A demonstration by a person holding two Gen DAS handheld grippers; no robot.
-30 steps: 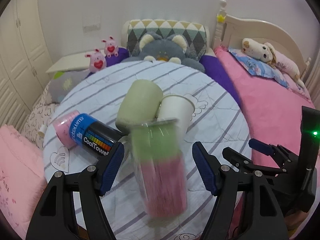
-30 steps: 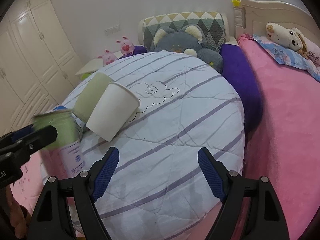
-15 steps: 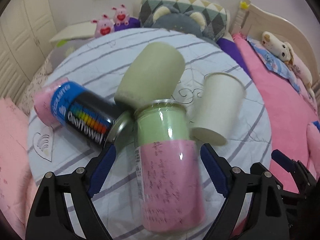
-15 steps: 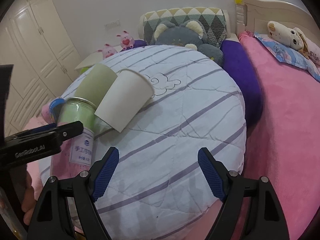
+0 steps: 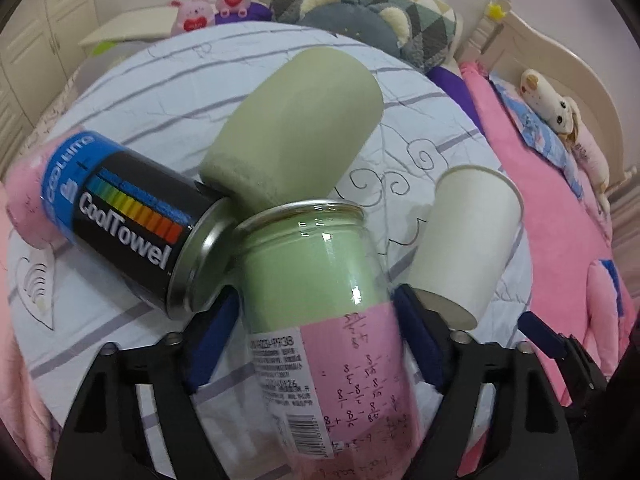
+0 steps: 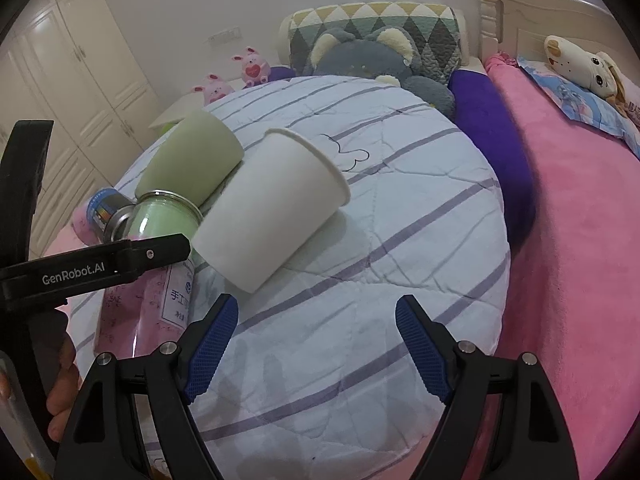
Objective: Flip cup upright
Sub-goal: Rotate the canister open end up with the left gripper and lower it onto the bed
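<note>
left gripper (image 5: 316, 320) clamps jar (image 5: 320, 300); right gripper (image 6: 316, 344) wide over striped quilt (image 6: 400, 240), pink bedding (image 6: 580, 240) beside

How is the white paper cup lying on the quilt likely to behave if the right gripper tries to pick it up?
The white paper cup looks thin-walled and empty, so it is probably light and would crush under a hard squeeze. Lying on its side on the soft quilt, it may roll in an arc when nudged. The right gripper is open and apart from it.
</note>
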